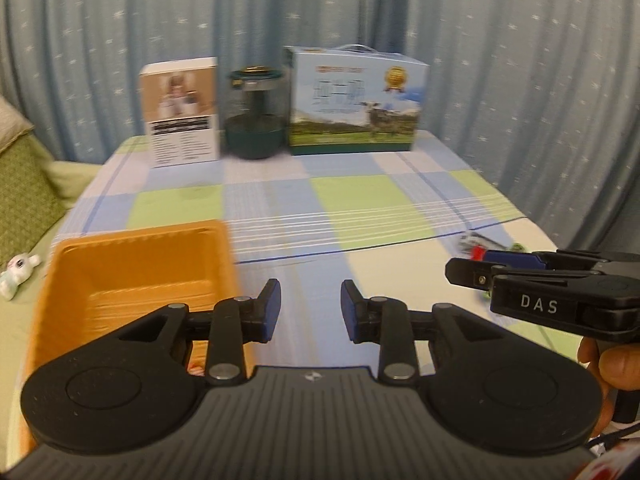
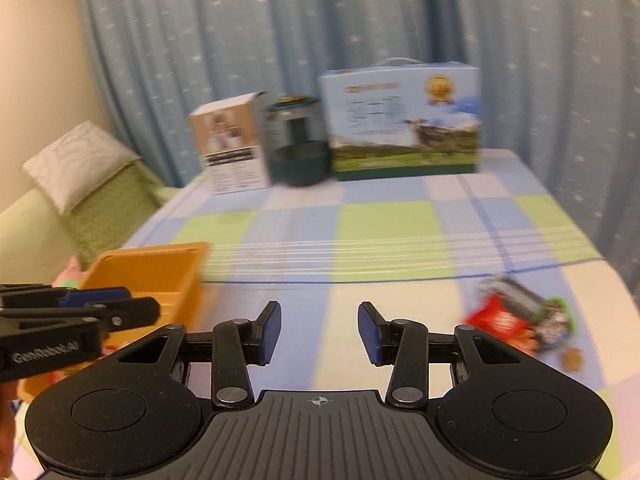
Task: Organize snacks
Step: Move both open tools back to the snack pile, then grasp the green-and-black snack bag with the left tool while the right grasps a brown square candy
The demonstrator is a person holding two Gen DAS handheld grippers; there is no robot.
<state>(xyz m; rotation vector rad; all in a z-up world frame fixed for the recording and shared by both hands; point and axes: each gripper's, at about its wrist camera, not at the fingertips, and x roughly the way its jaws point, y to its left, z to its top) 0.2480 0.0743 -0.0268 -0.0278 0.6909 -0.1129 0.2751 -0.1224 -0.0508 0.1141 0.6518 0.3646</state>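
An orange tray (image 1: 140,236) sits at the near left of the checked tablecloth; its visible floor is bare. My left gripper (image 1: 310,310) hovers over the tray's right edge, open, with nothing between its blue pads. A blurred pile of snack packets (image 2: 516,320), red, dark and green, lies at the near right of the table. My right gripper (image 2: 320,332) is to the left of that pile, open and holding nothing. In the left wrist view the right gripper's fingers (image 1: 472,274) cover part of the snack packets (image 1: 474,242).
Along the table's back edge stand a white box (image 1: 182,114), a dark green lidded container (image 1: 256,112) and a blue carton with a cow picture (image 1: 356,104). Blue curtains hang behind. A green sofa with a pillow (image 2: 80,160) and a small toy rabbit (image 1: 18,270) lie to the left.
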